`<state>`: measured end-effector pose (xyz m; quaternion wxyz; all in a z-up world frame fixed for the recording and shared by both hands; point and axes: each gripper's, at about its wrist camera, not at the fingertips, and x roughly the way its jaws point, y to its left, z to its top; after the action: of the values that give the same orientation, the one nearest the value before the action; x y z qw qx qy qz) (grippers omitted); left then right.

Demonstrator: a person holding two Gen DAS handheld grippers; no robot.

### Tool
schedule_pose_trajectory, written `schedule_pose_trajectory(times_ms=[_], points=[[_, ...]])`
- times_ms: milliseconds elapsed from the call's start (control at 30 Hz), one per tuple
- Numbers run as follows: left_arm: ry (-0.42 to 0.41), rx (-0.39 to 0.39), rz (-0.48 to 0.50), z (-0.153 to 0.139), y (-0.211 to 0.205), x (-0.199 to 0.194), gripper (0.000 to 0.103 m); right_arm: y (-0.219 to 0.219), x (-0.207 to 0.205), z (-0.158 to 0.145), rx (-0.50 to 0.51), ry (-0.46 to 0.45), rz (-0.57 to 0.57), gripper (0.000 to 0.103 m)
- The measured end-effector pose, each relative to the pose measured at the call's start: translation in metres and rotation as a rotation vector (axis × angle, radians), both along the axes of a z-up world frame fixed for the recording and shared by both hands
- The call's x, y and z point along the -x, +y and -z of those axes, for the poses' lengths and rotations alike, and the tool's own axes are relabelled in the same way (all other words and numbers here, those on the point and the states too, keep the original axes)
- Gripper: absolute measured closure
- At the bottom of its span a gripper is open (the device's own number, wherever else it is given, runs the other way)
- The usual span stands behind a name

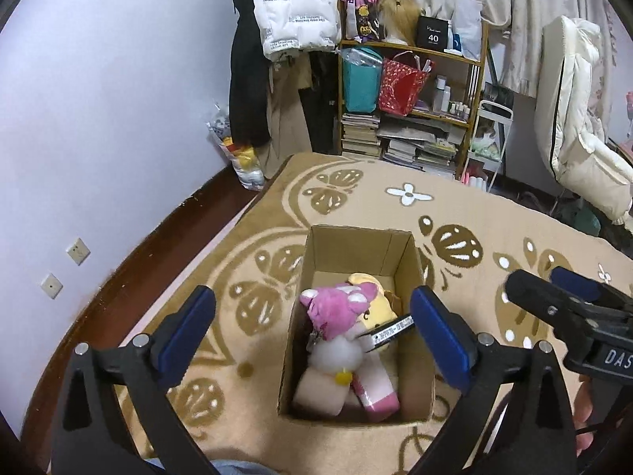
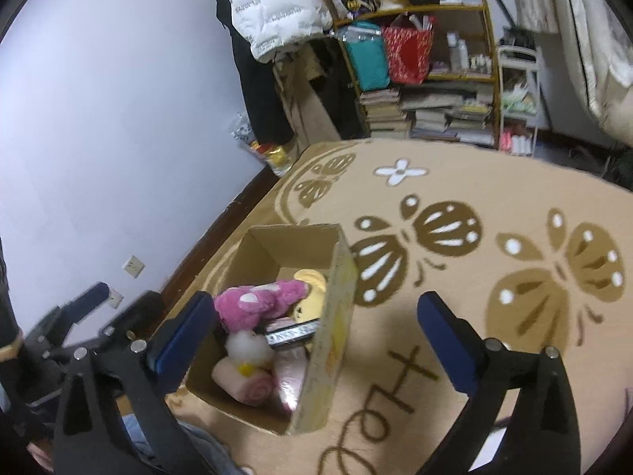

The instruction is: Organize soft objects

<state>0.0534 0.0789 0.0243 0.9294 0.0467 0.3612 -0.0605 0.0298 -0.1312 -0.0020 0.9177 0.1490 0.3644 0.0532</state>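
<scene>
Soft toys are being kept in the cardboard box (image 1: 356, 253), with both claws standing wide and empty above it.

The left gripper (image 1: 312, 332) and right gripper (image 2: 316, 332) are being held spread, nothing between their blue pads. The pink plush (image 1: 332, 308), yellow plush (image 1: 376, 308) and rolled pink cloth (image 1: 372, 392) are lying inside the box on the butterfly rug (image 2: 474, 182), below and ahead of the left claw, beside the right claw's left finger. Judged best: the claws are being lifted straight clear, so the box is not being nudged.

box (image 1: 358, 251) open on top, toys (image 1: 336, 312) filling it, rug (image 2: 494, 182) clear
</scene>
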Motion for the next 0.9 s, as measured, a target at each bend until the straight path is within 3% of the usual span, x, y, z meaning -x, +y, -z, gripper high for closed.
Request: schedule_pose_trajectory(times_ms=[433,633,900], points=[[-0.148,-0.030,-0.018,-0.034,0.010,0.067,0.001,-0.022,0.065,-0.024,0.079,-0.100,0.070,0.000],[-0.196,-0.026,-0.042,-0.025,0.014,0.088,0.001,-0.026,0.086,-0.015,0.101,-0.136,0.083,0.000],[-0.168,-0.045,-0.018,-0.001,0.009,0.093,0.001,-0.034,0.100,0.007,0.099,-0.136,0.114,0.000]])
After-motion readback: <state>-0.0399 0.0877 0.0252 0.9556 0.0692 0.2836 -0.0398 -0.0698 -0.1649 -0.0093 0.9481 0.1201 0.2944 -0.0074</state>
